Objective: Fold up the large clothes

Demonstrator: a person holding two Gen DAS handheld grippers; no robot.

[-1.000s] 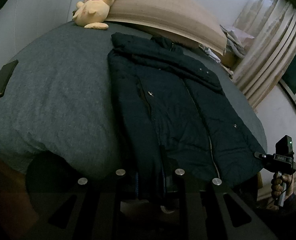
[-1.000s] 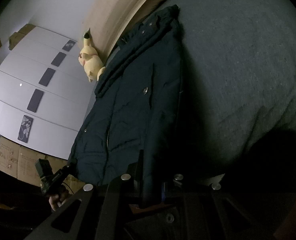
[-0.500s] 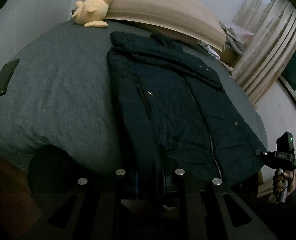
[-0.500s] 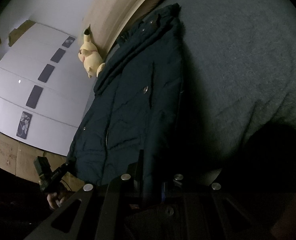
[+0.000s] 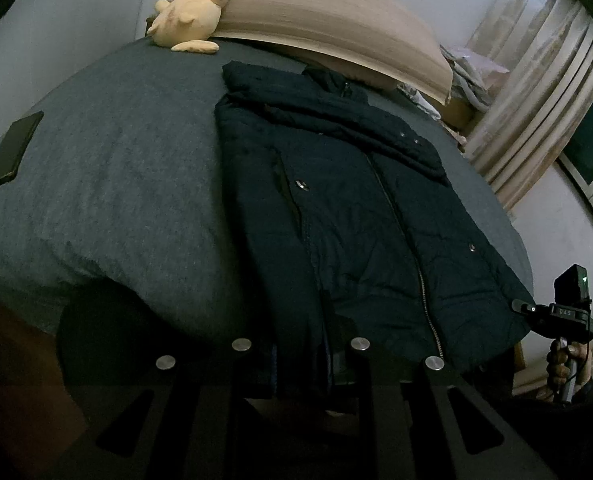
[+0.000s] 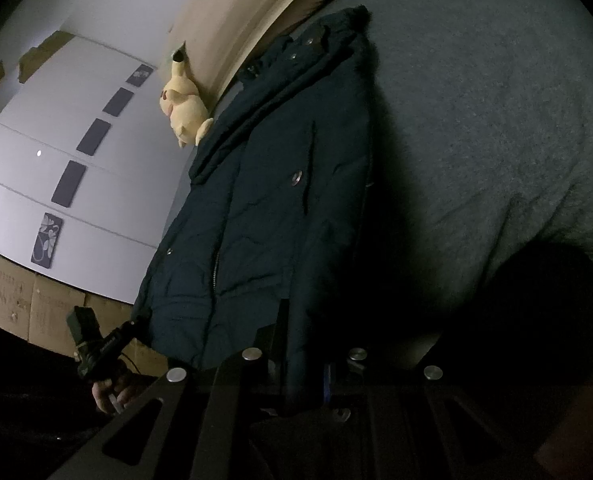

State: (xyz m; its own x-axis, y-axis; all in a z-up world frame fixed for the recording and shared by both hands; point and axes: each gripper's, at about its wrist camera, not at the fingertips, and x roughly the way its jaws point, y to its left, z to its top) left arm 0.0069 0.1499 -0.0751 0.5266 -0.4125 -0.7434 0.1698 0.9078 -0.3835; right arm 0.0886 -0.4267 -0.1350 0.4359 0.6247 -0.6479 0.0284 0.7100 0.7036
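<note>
Now both grippers, left gripper (image 5: 300, 364) and right gripper (image 6: 302, 376), pinch the jacket (image 5: 356, 216) hem.

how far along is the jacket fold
Done: the dark jacket lies flat and zipped on the grey bed, sleeves folded in. In hand: left gripper and right gripper each pinch a hem corner. Left: folding the hem up toward the collar.

Jacket (image 5: 356, 216) hem slightly farther out
</note>
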